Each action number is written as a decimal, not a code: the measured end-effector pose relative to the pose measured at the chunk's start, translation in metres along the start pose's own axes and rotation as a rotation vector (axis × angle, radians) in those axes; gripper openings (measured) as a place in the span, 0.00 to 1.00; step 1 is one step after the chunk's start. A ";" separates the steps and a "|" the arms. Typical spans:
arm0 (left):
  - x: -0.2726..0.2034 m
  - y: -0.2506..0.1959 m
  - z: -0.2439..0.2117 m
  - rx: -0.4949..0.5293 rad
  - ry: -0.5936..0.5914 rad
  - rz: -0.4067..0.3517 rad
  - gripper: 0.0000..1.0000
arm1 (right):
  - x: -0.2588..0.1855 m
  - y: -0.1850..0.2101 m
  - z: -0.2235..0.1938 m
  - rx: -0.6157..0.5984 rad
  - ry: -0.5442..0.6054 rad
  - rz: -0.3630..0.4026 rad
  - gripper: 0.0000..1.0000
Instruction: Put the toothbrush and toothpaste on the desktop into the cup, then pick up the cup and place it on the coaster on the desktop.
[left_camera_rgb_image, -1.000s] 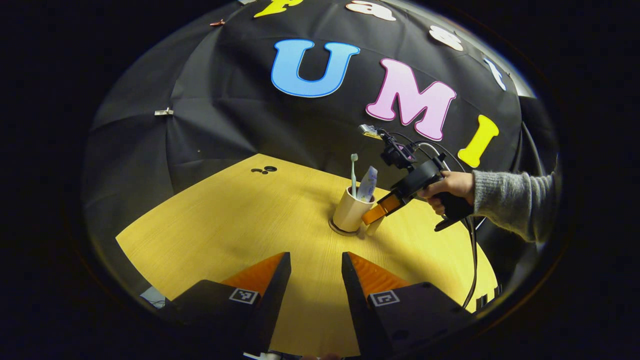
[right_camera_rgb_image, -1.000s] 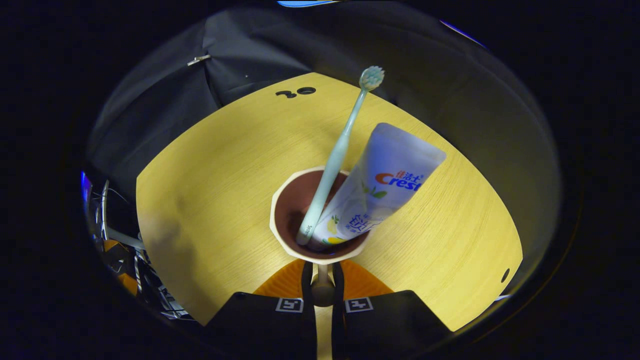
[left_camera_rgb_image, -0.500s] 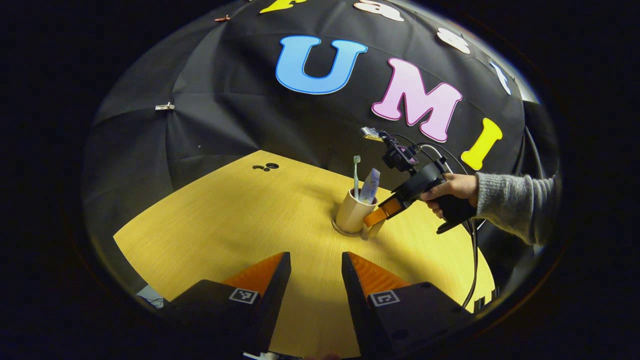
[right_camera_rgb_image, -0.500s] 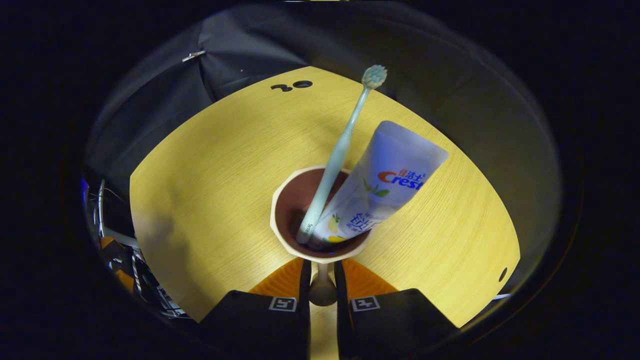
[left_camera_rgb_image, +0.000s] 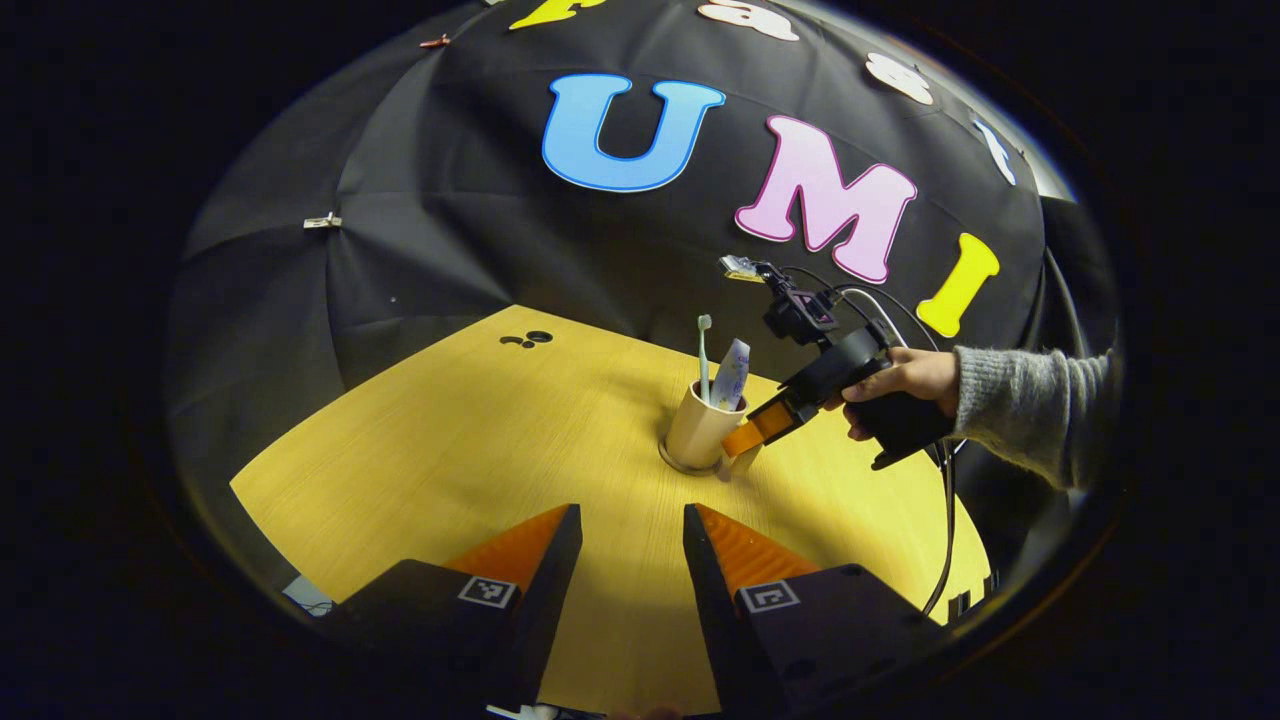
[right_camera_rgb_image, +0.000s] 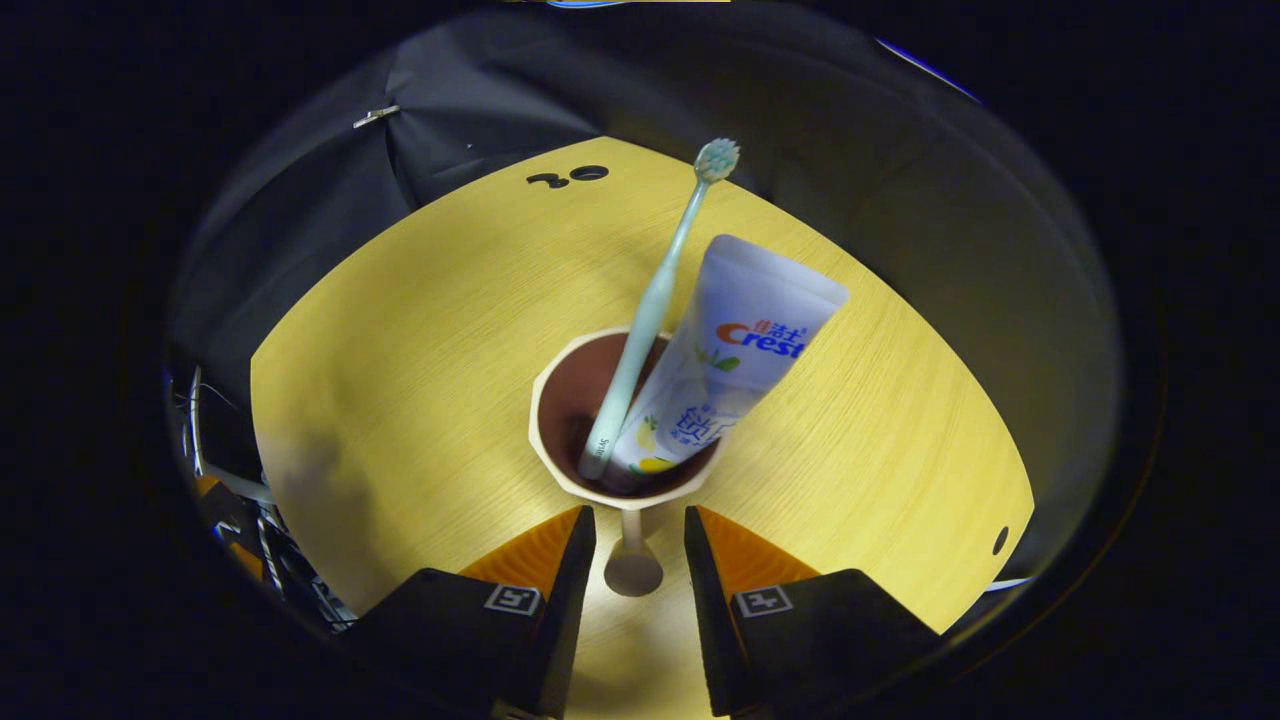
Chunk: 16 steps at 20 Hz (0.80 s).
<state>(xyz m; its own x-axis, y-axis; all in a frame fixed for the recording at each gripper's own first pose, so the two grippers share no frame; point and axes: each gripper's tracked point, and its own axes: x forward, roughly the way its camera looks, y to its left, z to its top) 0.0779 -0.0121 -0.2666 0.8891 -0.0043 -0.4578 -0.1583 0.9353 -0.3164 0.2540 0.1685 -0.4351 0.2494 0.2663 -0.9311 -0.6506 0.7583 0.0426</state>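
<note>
On the yellow wooden desktop (right_camera_rgb_image: 400, 330), the beige handled cup (right_camera_rgb_image: 560, 470) holds the pale green toothbrush (right_camera_rgb_image: 655, 300) and white toothpaste tube (right_camera_rgb_image: 730, 340).
Right gripper (right_camera_rgb_image: 634, 535) fingers stand apart beside the handle; the cup sits on a round coaster (left_camera_rgb_image: 672, 462); left gripper (left_camera_rgb_image: 632, 540) is parted, holding nothing.

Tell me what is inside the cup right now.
The cup holds a toothbrush, bristles up, and a toothpaste tube leaning beside it. Their lower ends sit in the dark inside; the cup's bottom is covered, so anything beneath them cannot be seen.
</note>
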 end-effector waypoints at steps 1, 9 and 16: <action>-0.001 -0.002 0.003 -0.004 -0.004 -0.002 0.66 | -0.004 0.000 0.002 0.008 -0.014 0.000 0.54; -0.008 -0.029 0.046 -0.013 -0.057 -0.037 0.66 | -0.075 -0.009 0.019 0.079 -0.221 -0.002 0.57; -0.021 -0.059 0.087 0.131 -0.111 -0.068 0.68 | -0.171 0.003 0.014 0.113 -0.421 0.004 0.61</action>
<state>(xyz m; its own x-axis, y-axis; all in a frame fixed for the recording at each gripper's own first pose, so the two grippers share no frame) 0.1060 -0.0370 -0.1663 0.9389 -0.0367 -0.3422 -0.0454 0.9724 -0.2288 0.2196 0.1332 -0.2705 0.5330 0.4708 -0.7030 -0.5755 0.8108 0.1067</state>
